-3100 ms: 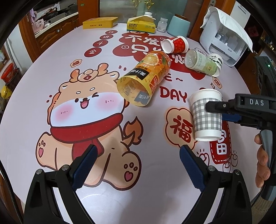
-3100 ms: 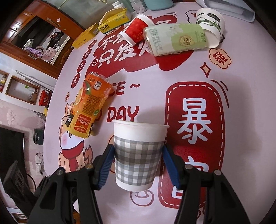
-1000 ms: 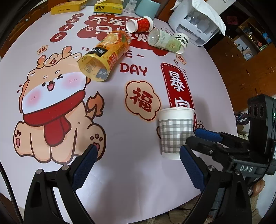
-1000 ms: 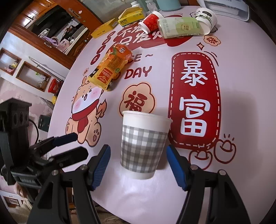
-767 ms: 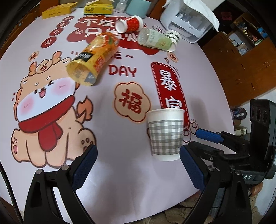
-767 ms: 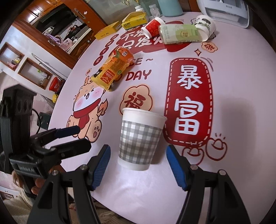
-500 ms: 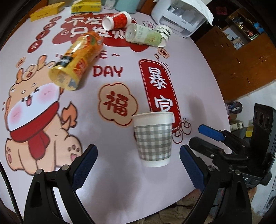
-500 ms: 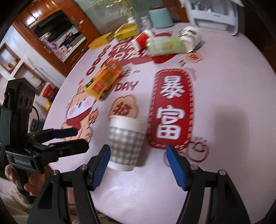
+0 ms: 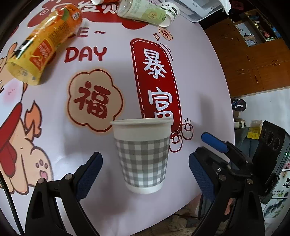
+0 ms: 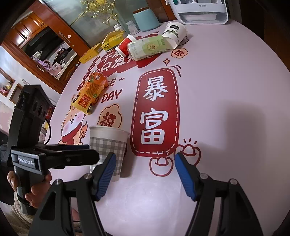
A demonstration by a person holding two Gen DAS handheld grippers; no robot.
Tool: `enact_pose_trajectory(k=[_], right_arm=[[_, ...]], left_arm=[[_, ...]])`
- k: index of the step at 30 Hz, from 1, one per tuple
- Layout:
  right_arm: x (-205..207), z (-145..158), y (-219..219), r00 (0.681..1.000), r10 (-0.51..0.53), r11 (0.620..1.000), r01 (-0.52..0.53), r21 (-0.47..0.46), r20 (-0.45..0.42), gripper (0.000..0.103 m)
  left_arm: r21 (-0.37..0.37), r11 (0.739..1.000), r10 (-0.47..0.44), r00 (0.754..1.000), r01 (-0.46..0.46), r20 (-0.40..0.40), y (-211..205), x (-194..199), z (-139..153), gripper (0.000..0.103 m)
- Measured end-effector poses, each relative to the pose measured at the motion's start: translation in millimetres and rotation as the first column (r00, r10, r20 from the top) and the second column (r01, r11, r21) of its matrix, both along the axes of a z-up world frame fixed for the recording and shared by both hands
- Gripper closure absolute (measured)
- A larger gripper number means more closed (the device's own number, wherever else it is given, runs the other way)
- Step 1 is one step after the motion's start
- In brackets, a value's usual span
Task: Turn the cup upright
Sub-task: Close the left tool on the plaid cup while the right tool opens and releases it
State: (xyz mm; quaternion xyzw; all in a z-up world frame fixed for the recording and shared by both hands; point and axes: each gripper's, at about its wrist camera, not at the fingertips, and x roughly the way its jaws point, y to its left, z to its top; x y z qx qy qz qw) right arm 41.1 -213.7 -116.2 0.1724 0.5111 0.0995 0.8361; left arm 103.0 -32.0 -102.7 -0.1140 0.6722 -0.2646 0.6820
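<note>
A grey-checked paper cup [image 9: 143, 156] stands upright on the printed tablecloth near the table's front edge; it also shows in the right wrist view [image 10: 107, 145]. My left gripper [image 9: 145, 172] is open, its blue pads on either side of the cup without touching it. My right gripper [image 10: 145, 174] is open and empty, to the right of the cup, whose base sits just behind the left fingertip [image 10: 106, 172]. The right gripper's body [image 9: 235, 163] shows at the right of the left wrist view.
An orange juice cup [image 9: 43, 43], a green-labelled bottle [image 9: 143, 12], a white cup [image 10: 174, 32] and a red cup [image 10: 124, 46] lie on their sides further back. Yellow boxes [image 10: 101, 47], a teal canister [image 10: 145, 19] and a white appliance [image 10: 201, 10] stand at the far edge.
The right gripper has let the cup go and drawn back and to the right. The left gripper has swung over so that the cup now stands between its open fingers.
</note>
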Motion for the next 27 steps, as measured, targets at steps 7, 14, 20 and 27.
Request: enact_pose_trajectory(k=[7,14,20,27], right_arm=[[2.2,-11.1,-0.3,1.000,0.011,1.000,-0.011,0.014,-0.016,0.036],[2.4,-12.6,-1.4,1.000,0.013,1.000,-0.012,0.016,-0.015,0.036],[1.0,-15.7,-2.0,1.000,0.017,1.000,-0.016,0.021,-0.018,0.036],[0.2,-18.5,-5.8,1.000,0.004,0.999,-0.003,0.035,-0.017,0.036]], left_arm=[[0.011,1.000,-0.008,1.000,0.008,-0.008,-5.4,2.6,1.1,0.012],[0.053,0.998,-0.033,0.999,0.035,-0.026,-11.0,4.8,-3.2,0.032],[0.046,0.997,-0.055,0.997,0.057,-0.048,-15.2,6.5,-10.2,0.043],[0.038,0.996,-0.087,0.994,0.085,0.068,-21.1,3.7,3.4,0.045]])
